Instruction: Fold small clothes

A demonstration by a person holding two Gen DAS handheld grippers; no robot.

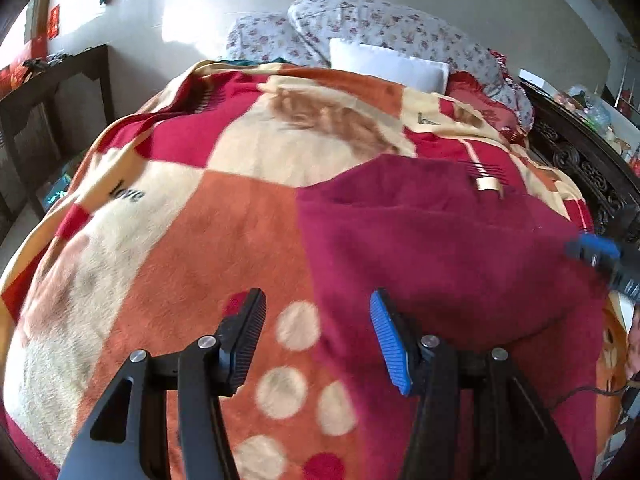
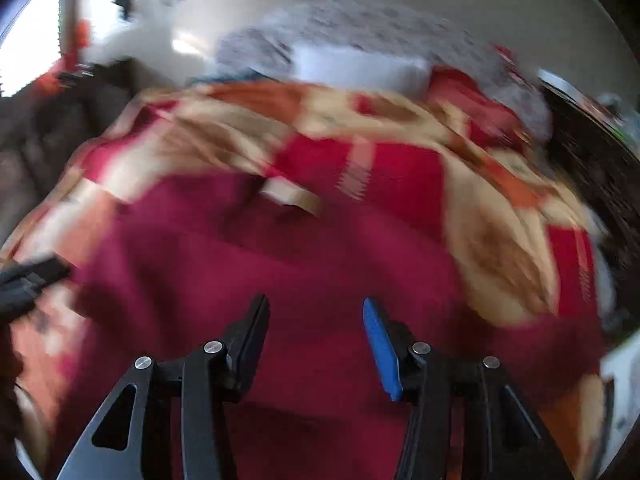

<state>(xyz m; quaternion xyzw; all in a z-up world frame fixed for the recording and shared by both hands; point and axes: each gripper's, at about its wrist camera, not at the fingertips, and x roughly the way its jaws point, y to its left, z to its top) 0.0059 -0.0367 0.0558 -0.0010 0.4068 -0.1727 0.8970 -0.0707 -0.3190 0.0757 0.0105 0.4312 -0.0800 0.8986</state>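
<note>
A dark red garment [image 1: 440,248] lies spread on the patterned blanket [image 1: 200,240], with a beige tag [image 1: 489,184] at its far edge. My left gripper [image 1: 318,320] is open and empty, hovering over the garment's left edge. In the blurred right wrist view, the garment [image 2: 280,272] fills the middle, its tag [image 2: 294,197] at the far edge. My right gripper [image 2: 316,324] is open and empty above it. The right gripper also shows at the right edge of the left wrist view [image 1: 596,256]; the left gripper shows at the left edge of the right wrist view [image 2: 28,280].
Flowered pillows [image 1: 380,28] and a white pillow [image 1: 388,64] lie at the bed's head. A dark wooden table [image 1: 48,104] stands to the left. A carved dark headboard [image 1: 580,160] and clutter lie to the right.
</note>
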